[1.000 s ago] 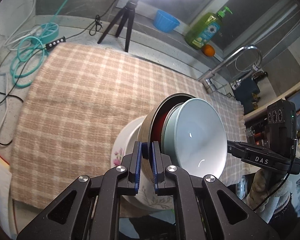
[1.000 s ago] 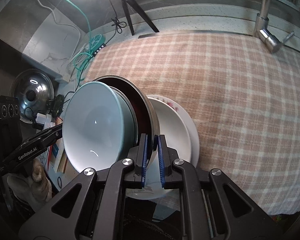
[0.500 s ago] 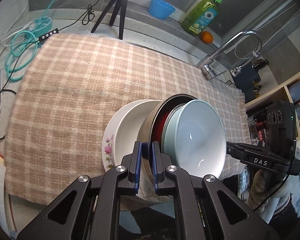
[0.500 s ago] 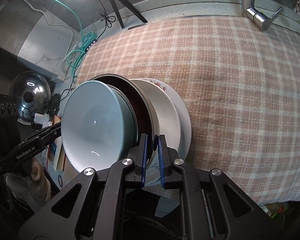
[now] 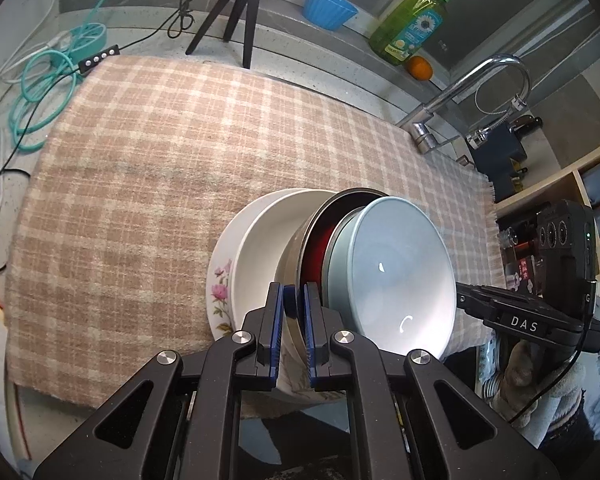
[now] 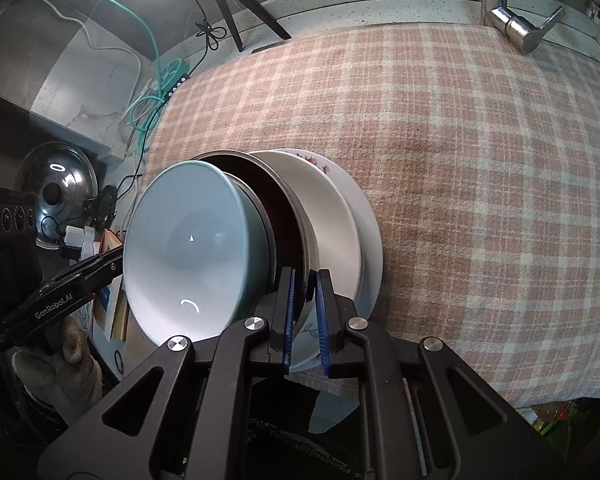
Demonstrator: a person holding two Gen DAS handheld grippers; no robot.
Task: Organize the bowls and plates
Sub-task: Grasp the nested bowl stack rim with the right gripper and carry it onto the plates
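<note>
I have both grippers, left (image 5: 291, 312) and right (image 6: 305, 300), clamped on the steel bowl's (image 5: 306, 236) rim, nested dishes over the checked cloth (image 5: 140, 160).

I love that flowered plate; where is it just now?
The flowered plate lies at the bottom of the nested stack, under the white bowl, just above the checked cloth near its front edge, left of centre in the left wrist view.

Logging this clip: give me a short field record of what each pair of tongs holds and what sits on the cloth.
left tongs: shut on the metal bowl's rim
right tongs: shut on the same rim, opposite side
metal bowl: red inside, tilted, carried
blue bowl: nested in the metal bowl
white bowl: on the floral plate
floral plate: on the checked cloth, near its front edge
</note>
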